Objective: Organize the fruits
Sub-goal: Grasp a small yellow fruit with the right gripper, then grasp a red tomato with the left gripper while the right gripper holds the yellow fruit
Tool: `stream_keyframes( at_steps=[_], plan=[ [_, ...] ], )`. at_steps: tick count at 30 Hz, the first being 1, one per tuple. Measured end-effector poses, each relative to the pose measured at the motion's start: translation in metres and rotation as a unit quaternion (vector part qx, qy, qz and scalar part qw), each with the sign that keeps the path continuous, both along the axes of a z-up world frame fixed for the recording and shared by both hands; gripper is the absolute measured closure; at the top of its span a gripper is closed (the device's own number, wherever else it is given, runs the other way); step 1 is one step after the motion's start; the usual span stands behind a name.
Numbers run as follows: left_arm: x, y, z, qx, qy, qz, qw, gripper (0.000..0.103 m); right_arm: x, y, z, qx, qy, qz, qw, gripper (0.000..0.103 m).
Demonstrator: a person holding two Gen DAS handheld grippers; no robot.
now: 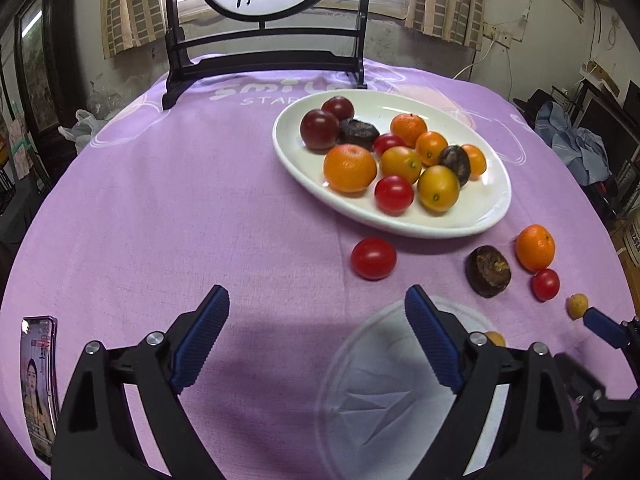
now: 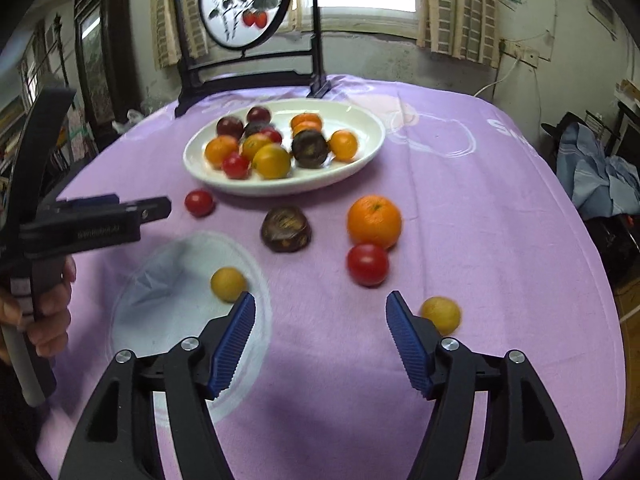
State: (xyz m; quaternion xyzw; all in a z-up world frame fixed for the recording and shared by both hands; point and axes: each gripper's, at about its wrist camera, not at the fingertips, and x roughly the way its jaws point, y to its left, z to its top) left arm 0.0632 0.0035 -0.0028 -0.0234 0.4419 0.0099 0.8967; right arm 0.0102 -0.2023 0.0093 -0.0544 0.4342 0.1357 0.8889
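A white oval plate (image 1: pixel 472 216) (image 2: pixel 360 120) holds several oranges, red tomatoes and dark fruits. Loose on the purple cloth lie a red tomato (image 1: pixel 373 258) (image 2: pixel 199 202), a dark brown fruit (image 1: pixel 488 271) (image 2: pixel 286 229), an orange (image 1: pixel 535 247) (image 2: pixel 374 221), a second tomato (image 1: pixel 545 284) (image 2: pixel 367 265) and two small yellow fruits (image 2: pixel 228 283) (image 2: pixel 441 314). My left gripper (image 1: pixel 316 320) hovers open and empty, short of the first tomato. My right gripper (image 2: pixel 320 320) is open and empty, between the two yellow fruits. The left tool (image 2: pixel 100 216) shows at the left edge, held by a hand.
A black-framed round painted screen (image 1: pixel 264 60) (image 2: pixel 248 64) stands behind the plate. A pale round patch printed on the cloth (image 1: pixel 400 392) (image 2: pixel 184 300) lies near me. A phone (image 1: pixel 38 384) rests at the cloth's left edge. Clutter surrounds the table.
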Motion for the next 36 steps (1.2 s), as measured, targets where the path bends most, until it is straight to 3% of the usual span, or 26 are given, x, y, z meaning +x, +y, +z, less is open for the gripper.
stream_keyframes(
  at_steps=[9,13,16,19,32,36],
  plan=[
    [0.004,0.006,-0.007,-0.014,0.019,-0.001,0.9997,0.015,0.017,0.053,-0.024,-0.046,0.025,0.035,0.998,0.036],
    [0.008,0.004,-0.014,-0.012,0.031,-0.002,0.9994,0.015,0.022,0.060,-0.029,-0.040,0.030,0.041,0.998,0.051],
    [0.009,0.004,-0.017,-0.009,0.036,-0.001,0.9993,0.015,0.022,0.064,-0.029,-0.038,0.023,0.045,0.998,0.057],
    [0.011,0.003,-0.019,-0.009,0.040,-0.004,0.9992,0.015,0.022,0.065,-0.028,-0.024,0.023,0.052,0.998,0.074],
    [0.011,-0.002,-0.022,0.000,0.032,-0.010,0.9994,0.015,0.004,0.040,-0.018,0.022,0.014,0.039,0.999,0.074],
    [0.009,-0.015,-0.025,0.033,0.017,-0.023,0.9990,0.015,0.002,0.032,-0.016,0.028,0.010,0.035,0.999,0.074]
  ],
)
